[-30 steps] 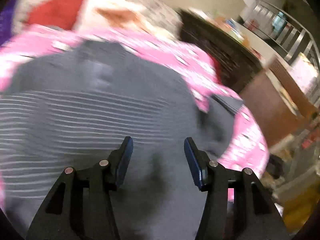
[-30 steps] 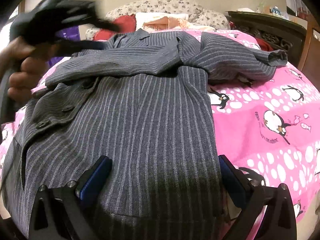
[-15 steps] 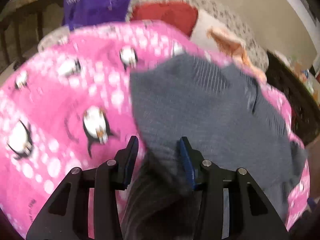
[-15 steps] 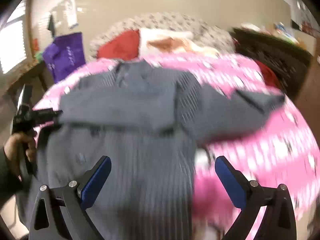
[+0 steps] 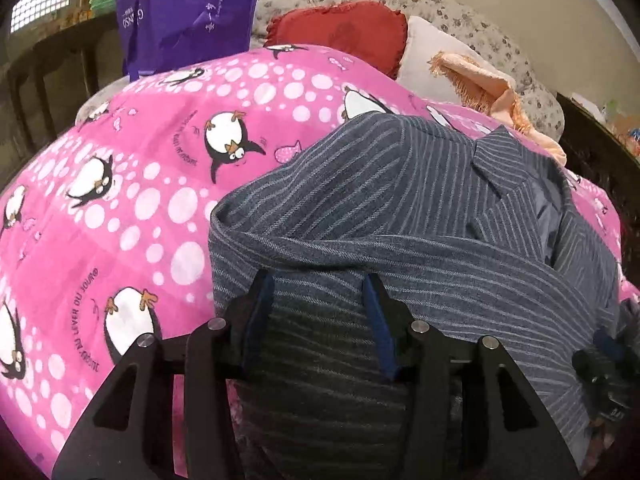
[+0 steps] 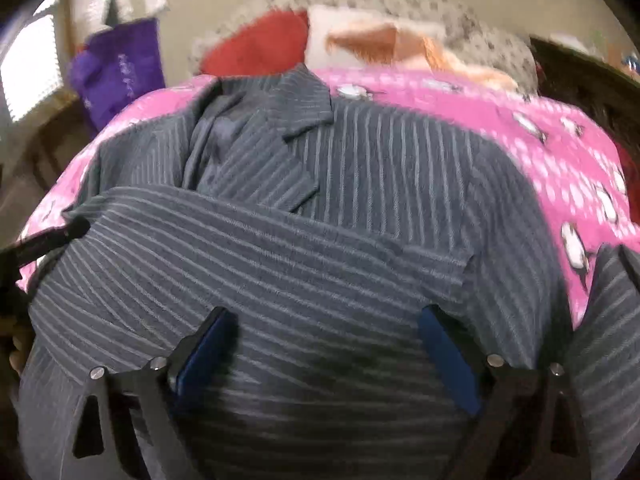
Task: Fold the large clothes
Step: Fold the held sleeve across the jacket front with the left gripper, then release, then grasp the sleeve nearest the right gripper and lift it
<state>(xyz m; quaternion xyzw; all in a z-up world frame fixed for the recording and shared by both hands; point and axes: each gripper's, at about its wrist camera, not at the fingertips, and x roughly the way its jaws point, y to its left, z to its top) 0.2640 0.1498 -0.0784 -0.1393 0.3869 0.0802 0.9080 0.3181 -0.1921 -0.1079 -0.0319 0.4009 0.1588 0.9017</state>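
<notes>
A grey pinstriped jacket (image 5: 400,184) lies on a pink penguin-print bedspread (image 5: 120,184), one sleeve folded across its chest. My left gripper (image 5: 318,286) hovers at the jacket's left edge, over the folded sleeve, jaws partly open with fabric between them and no clear grip. My right gripper (image 6: 326,320) is wide open just above the folded sleeve (image 6: 260,248) of the jacket (image 6: 400,168), collar beyond it. The right gripper also shows at the right edge of the left wrist view (image 5: 600,360). The left gripper shows at the left edge of the right wrist view (image 6: 44,240).
Red pillow (image 5: 340,36), white pillow and orange fringed cloth (image 5: 480,80) lie at the head of the bed. A purple bag (image 5: 180,8) hangs at the far left. Dark wooden furniture (image 5: 592,148) stands at the right. Bare bedspread (image 6: 560,152) lies right of the jacket.
The left gripper swung from the jacket's right side to its left edge and narrowed. The right gripper moved forward from the hem over the folded sleeve, staying wide open.
</notes>
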